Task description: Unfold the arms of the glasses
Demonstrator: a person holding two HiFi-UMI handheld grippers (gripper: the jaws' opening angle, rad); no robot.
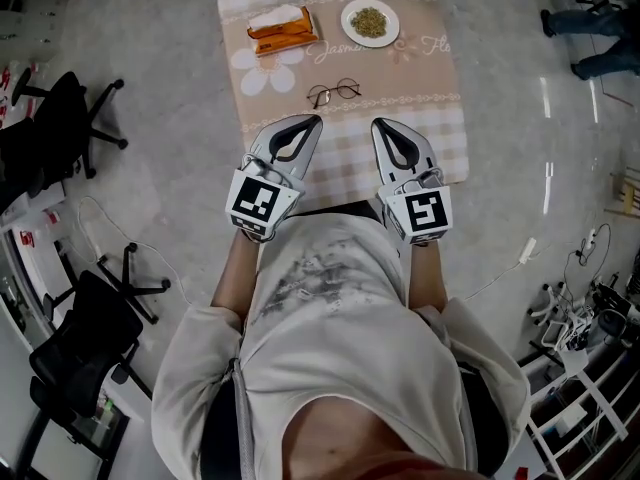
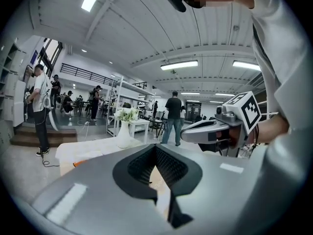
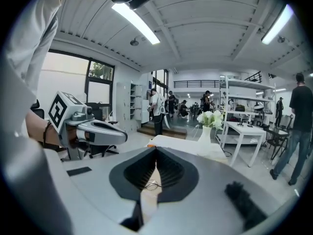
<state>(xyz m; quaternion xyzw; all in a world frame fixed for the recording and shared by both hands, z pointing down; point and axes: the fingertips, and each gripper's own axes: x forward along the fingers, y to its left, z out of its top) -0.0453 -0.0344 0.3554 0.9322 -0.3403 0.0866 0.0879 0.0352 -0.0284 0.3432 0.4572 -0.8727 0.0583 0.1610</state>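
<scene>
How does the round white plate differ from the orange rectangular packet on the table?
The round white plate is circular and holds a greenish heap; the orange rectangular packet is oblong with something white on top. The plate lies right of the packet. Both rest on the patterned tablecloth, beyond the wire-rimmed glasses.

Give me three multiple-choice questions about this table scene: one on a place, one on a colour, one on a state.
1. Where do the thin round wire-rimmed glasses lie? A on the floor; B on the beige checked tablecloth; C on a chair.
2. What colour is the round plate of food? A white; B black; C red.
3. How do the right gripper's jaws stand? A wide open; B shut on the glasses; C shut, empty.
Answers: B, they rest on the cloth; A, its rim is white; C, the jaws meet with nothing between.
</scene>
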